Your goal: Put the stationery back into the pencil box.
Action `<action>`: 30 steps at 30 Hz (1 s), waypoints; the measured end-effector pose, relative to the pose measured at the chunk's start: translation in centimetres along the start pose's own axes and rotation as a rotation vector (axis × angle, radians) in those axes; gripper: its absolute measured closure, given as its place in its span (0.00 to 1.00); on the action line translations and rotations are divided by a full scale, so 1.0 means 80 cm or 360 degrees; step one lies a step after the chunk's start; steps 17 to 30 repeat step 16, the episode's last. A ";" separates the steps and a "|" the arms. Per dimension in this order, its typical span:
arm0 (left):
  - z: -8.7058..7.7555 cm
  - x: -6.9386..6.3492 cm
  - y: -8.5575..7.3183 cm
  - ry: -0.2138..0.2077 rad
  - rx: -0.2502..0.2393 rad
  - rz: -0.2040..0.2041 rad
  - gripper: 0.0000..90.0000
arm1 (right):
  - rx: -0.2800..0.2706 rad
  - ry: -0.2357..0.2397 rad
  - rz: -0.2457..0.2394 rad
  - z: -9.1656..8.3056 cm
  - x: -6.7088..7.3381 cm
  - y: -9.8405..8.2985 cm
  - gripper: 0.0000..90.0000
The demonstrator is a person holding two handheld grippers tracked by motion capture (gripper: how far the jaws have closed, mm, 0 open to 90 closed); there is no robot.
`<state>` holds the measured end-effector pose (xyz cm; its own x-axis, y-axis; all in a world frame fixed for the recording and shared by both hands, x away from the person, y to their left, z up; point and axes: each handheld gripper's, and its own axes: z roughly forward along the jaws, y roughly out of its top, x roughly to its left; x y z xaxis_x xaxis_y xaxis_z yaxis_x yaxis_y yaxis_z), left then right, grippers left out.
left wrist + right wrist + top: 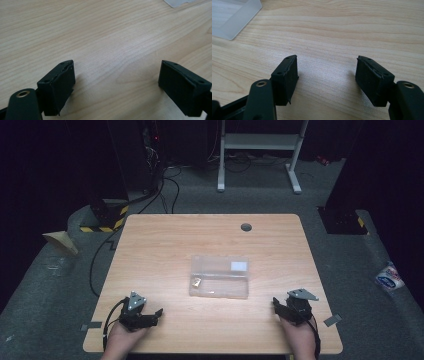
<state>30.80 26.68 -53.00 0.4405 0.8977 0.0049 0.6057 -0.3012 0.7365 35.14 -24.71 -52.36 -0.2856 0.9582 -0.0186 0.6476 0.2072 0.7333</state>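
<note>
A dark room with grey carpet surrounds a pale wood counter (165,245); beyond its far edge stands a white frame (260,142) on two legs, and black cables (170,190) trail across the floor toward the far left corner; a yellow-and-black striped block (107,217) sits on the floor by that corner, and a white-and-blue packet (389,277) lies on the carpet off the right edge.

Near the middle of the counter, a little toward the near edge, lies a clear box (220,276), long side parallel to the near edge; a white label (239,266) shows at its far right corner, and a small brass-coloured piece (197,282) sits inside at its left end; what that piece is cannot be told. A dark round grommet (246,227) is set in the counter near the far edge.

The left tool (159,312) rests near the near left corner, held by a hand (120,340) coming in from the near edge; in the left gripper view its jaws stand wide apart over bare wood, grasping nothing, with a corner of the box (178,2) at the top right of that view. The right tool (275,303) sits near the near right corner, held by the other hand (300,340); in the right gripper view its jaws are likewise spread and empty, low over the counter, with a corner of the box (234,17) at the top left of that view. Both tools are well apart from the box.
</note>
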 end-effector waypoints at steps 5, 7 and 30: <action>-0.002 -0.005 -0.001 0.0033 -0.0001 -0.0017 0.16 | 0.0001 -0.0012 0.0012 0.000 0.001 0.000 0.37; -0.002 -0.005 -0.002 0.0025 0.0002 -0.0014 0.17 | -0.0001 -0.0019 0.0012 -0.001 0.001 -0.001 0.38; -0.003 -0.003 -0.002 0.0008 -0.0003 -0.0013 0.19 | 0.0002 -0.0020 0.0024 -0.001 0.001 -0.001 0.38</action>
